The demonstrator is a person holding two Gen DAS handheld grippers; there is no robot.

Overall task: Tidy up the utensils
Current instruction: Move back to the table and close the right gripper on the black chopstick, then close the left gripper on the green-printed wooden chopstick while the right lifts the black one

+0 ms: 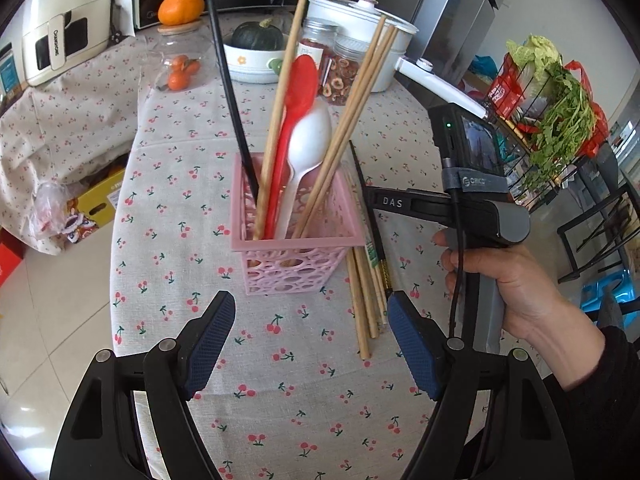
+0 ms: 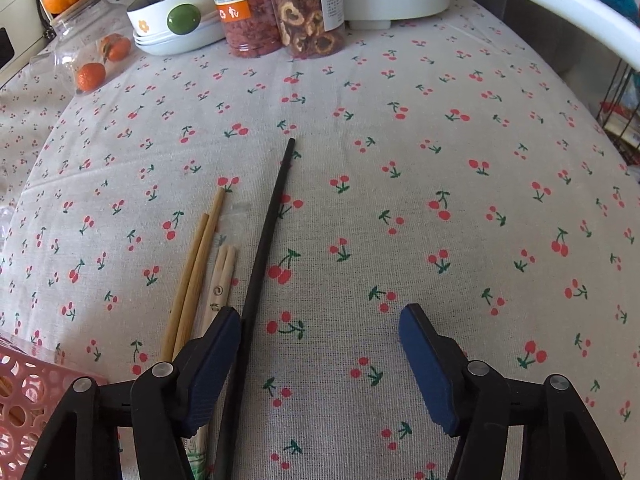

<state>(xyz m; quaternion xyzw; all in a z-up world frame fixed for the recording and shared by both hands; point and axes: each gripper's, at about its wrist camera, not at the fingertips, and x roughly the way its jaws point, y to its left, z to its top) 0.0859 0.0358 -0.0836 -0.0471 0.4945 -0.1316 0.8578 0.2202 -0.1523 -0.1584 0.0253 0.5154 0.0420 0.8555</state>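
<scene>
A pink perforated utensil basket (image 1: 294, 240) stands on the cherry-print tablecloth. It holds a red spoon (image 1: 298, 88), a white spoon (image 1: 310, 136), a black chopstick (image 1: 230, 88) and several wooden chopsticks (image 1: 352, 120). Loose wooden chopsticks (image 1: 362, 300) and a black chopstick (image 1: 370, 208) lie on the cloth right of the basket. My left gripper (image 1: 310, 338) is open and empty in front of the basket. My right gripper (image 2: 320, 364) is open, low over the cloth; the black chopstick (image 2: 268, 240) lies between its fingers beside the left pad (image 2: 212, 368). Wooden chopsticks (image 2: 196, 272) lie left of it.
At the table's back stand a bowl with a dark squash (image 1: 258, 46), two jars (image 1: 340, 64), a white pot (image 1: 360, 20) and a glass jar of oranges (image 1: 180, 64). A wire rack with greens (image 1: 556, 120) stands right. The basket corner (image 2: 28, 400) shows at lower left.
</scene>
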